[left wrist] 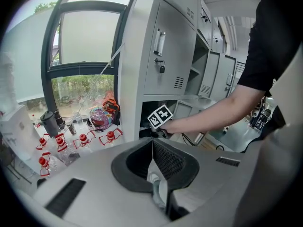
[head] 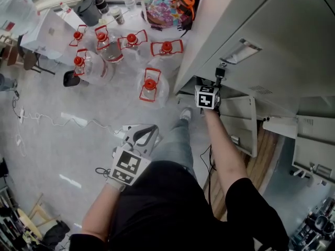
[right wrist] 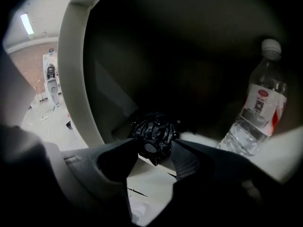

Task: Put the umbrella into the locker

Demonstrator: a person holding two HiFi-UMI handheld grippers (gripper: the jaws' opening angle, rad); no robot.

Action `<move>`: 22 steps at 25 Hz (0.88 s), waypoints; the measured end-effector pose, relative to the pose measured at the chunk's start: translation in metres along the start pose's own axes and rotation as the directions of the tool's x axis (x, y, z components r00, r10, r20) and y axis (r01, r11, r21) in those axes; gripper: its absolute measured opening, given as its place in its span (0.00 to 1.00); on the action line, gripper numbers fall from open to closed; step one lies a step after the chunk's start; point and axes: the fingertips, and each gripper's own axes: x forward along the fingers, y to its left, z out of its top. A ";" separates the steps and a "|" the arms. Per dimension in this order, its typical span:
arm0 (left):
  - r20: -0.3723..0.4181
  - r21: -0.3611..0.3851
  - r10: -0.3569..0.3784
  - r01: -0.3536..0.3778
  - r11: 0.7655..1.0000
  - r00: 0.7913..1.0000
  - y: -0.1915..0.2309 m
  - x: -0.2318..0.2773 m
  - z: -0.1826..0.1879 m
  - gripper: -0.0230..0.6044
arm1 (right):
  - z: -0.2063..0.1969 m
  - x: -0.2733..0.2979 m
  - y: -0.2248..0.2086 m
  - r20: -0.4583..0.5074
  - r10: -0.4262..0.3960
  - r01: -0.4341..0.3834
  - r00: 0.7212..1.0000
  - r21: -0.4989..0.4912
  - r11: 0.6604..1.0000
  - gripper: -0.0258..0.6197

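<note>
Right gripper [right wrist: 155, 145] jaws clamped on black umbrella [right wrist: 154, 130], inside locker [right wrist: 75, 74] mouth; bottle [right wrist: 259, 110] at 3 o'clock. Best pushed deeper, clear of bottle, before release. Left gripper [left wrist: 152, 145] jaws together, empty

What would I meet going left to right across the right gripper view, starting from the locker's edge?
Pale locker frame → black folded umbrella → clear water bottle with a white cap, upright at the far right.
</note>
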 end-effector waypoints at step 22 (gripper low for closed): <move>0.020 -0.009 0.007 -0.007 1.000 1.000 0.002 -0.015 -0.005 0.06 | -0.001 -0.034 0.005 0.021 -0.012 0.011 1.000 0.050 0.999 0.37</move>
